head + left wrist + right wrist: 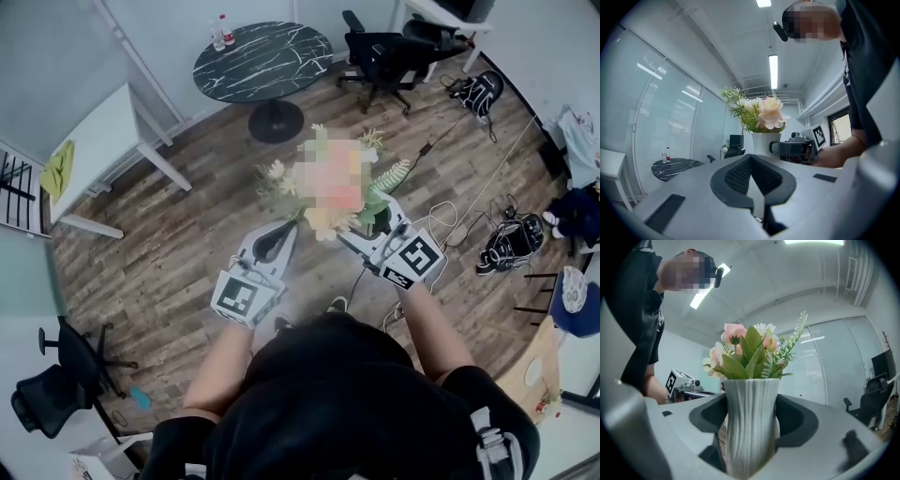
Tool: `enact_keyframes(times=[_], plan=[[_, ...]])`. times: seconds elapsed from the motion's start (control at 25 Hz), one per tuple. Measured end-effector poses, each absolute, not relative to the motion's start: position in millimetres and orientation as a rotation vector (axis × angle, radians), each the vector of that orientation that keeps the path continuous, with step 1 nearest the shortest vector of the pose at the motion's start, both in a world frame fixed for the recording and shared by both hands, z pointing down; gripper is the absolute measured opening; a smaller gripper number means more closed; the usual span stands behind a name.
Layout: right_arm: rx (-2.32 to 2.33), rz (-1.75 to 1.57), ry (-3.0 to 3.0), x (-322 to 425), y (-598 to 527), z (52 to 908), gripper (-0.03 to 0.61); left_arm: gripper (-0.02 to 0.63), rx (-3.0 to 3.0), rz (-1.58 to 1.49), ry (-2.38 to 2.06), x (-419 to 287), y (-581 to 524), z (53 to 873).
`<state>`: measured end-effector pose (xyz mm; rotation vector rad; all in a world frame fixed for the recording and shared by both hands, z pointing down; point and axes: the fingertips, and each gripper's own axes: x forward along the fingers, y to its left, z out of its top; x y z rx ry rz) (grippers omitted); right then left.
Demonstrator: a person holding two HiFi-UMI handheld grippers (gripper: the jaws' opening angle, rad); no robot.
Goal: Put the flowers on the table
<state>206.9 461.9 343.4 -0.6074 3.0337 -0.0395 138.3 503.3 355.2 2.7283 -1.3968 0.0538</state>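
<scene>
A: What's hidden or cut off?

B: In head view a mosaic patch covers most of the flowers (pixel 749 350), and the vase (pixel 751 420) barely shows under them. The R gripper view cuts off the vase's base at 6 o'clock. The person's own body blocks the floor (pixel 169 253) nearest them.

A: Jaws?

B: The right gripper (pixel 372 231) is clamped on the white ribbed vase, one pad each side, vase upright. The left gripper (pixel 750 161) has its tips pressed together w/ nothing between them. It sits just beside the bouquet at approx. 9 o'clock of it.

A: Where's the bouquet?

B: Up in the air at 12 o'clock from the person, above the floor and well apart from any table.

A: Counts?

B: 1 vase, 2 grippers. Farther out there's a white table (pixel 103 141) at 10 o'clock. The round black marble table (pixel 262 58) is at 11–12 o'clock w/ 2 bottles (pixel 221 33) on it. There are 2 black office chairs: one (pixel 380 52) at 1 o'clock, one (pixel 56 389) at 8 o'clock.
</scene>
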Motion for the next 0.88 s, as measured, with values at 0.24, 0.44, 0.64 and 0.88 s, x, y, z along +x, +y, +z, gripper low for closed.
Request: enact_keyframes(times=[0.24,0.44,0.64,0.88], plan=[[-0.533,-0.067,3.050,222.4,435.5,341.3,0.328,0.011,2.684,0.048,-1.468,156.8,476.3,347.4],[-0.513,-0.073,3.034,235.3,431.1,350.0,0.328,0.012,2.690,0.050,-1.503,169.9,477.6,356.2],[-0.484,-0.098,3.009,230.2,414.1,351.1,0.328,0.012,2.666,0.055,-1.529,158.7,461.1,362.2],[-0.508,-0.077,3.009,210.0,383.3,359.1,0.328,0.012,2.663,0.062,-1.525,138.0,428.0,375.8]])
